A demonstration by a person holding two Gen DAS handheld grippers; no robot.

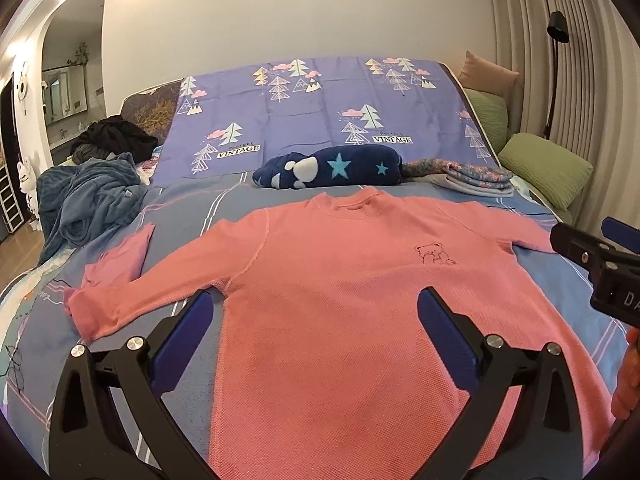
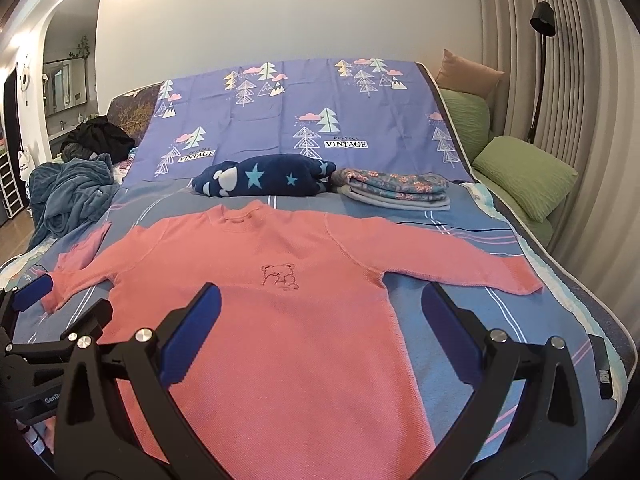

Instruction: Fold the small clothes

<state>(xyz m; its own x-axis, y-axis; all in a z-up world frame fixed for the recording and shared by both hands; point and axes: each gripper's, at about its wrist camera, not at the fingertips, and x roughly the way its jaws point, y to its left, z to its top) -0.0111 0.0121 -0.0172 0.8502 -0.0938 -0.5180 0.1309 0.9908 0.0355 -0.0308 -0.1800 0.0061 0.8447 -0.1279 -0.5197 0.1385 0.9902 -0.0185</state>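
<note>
A pink long-sleeved shirt (image 1: 340, 288) (image 2: 272, 304) with a small bear drawing lies flat and face up on the bed, collar away from me, both sleeves spread out. My left gripper (image 1: 316, 312) hovers open over the shirt's lower left part, nothing between its blue pads. My right gripper (image 2: 320, 304) hovers open over the shirt's lower right side, its right finger over bare sheet. Each gripper shows at the edge of the other's view. Beyond the collar sit a navy star-patterned bundle (image 1: 332, 170) (image 2: 264, 178) and a folded floral stack (image 1: 472, 178) (image 2: 396, 188).
A second pink garment (image 1: 120, 264) lies by the shirt's left sleeve. A rumpled blue blanket (image 1: 88, 204) and dark clothes (image 1: 116, 140) crowd the bed's left side. Green pillows (image 2: 524, 176) line the right edge by the curtain. A purple tree-print sheet (image 1: 320, 112) covers the far bed.
</note>
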